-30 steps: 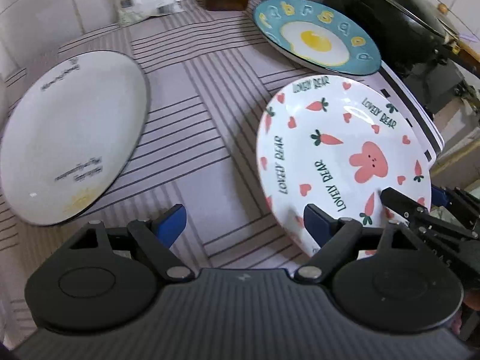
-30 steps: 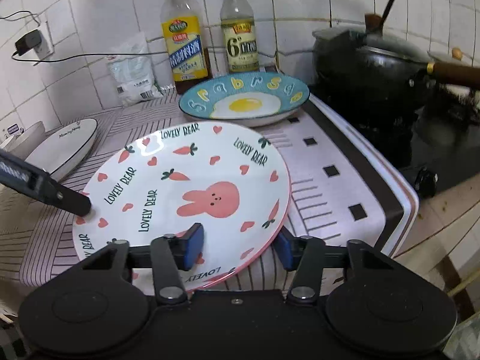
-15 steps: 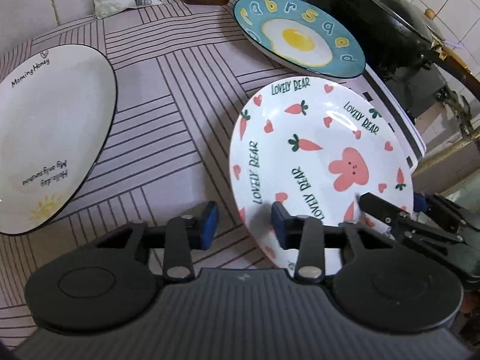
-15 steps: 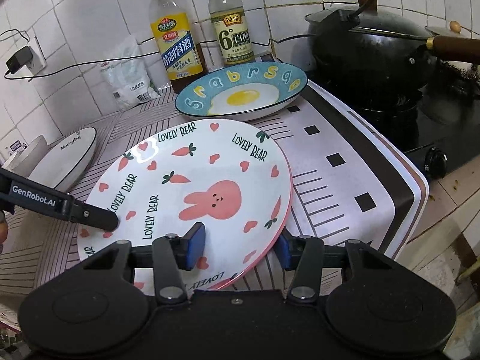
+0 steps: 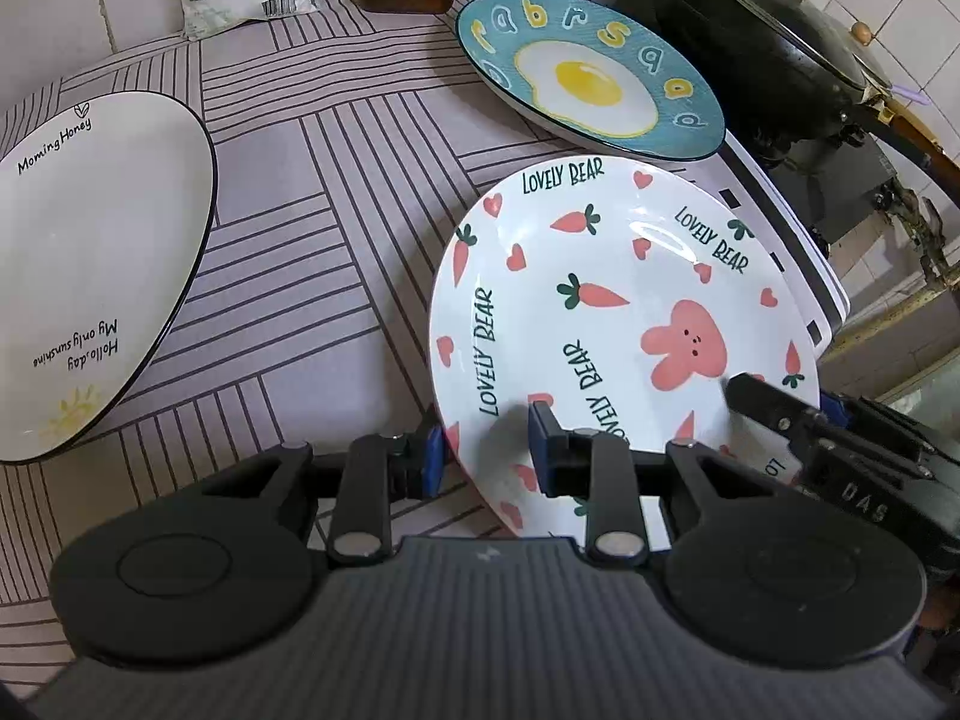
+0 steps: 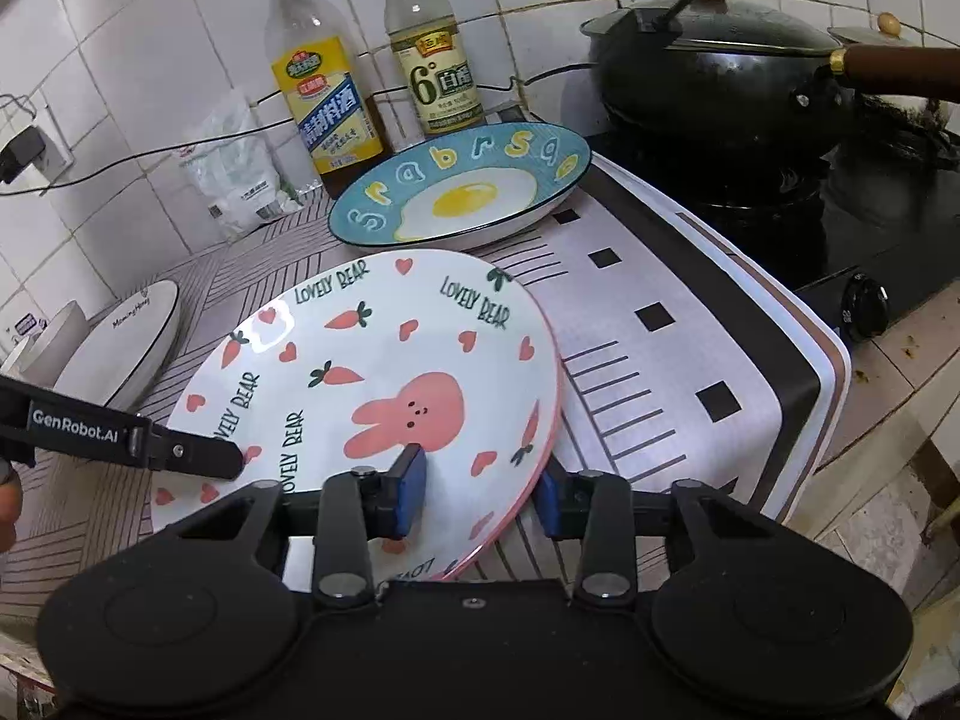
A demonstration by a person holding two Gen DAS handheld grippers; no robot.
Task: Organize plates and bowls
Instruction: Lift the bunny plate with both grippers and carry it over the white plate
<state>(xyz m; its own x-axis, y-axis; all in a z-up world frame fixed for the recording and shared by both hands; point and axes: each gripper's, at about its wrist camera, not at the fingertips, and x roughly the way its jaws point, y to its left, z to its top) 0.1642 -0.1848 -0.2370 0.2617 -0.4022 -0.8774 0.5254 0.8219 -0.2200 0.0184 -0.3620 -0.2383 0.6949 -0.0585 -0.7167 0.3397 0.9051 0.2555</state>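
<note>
A white plate with a pink rabbit and carrots [image 5: 600, 312] [image 6: 384, 384] is tilted above the counter. My left gripper [image 5: 487, 456] is shut on its left rim. My right gripper [image 6: 477, 495] is shut on its near right rim. Each gripper shows in the other's view: the right one [image 5: 780, 420], the left one [image 6: 180, 450]. A blue plate with a fried-egg picture [image 5: 588, 78] [image 6: 462, 192] lies behind it. A white plate with a black rim [image 5: 90, 264] [image 6: 129, 348] lies at the left.
Two bottles [image 6: 324, 90] [image 6: 432, 54] and a white bag [image 6: 240, 174] stand by the tiled wall. A black wok with lid [image 6: 720, 72] sits on the stove at the right. The counter edge [image 6: 834, 396] drops off at the right.
My left gripper has moved right and closed onto the rabbit plate's left rim. The plate has tilted up a little. The right gripper keeps its hold.
</note>
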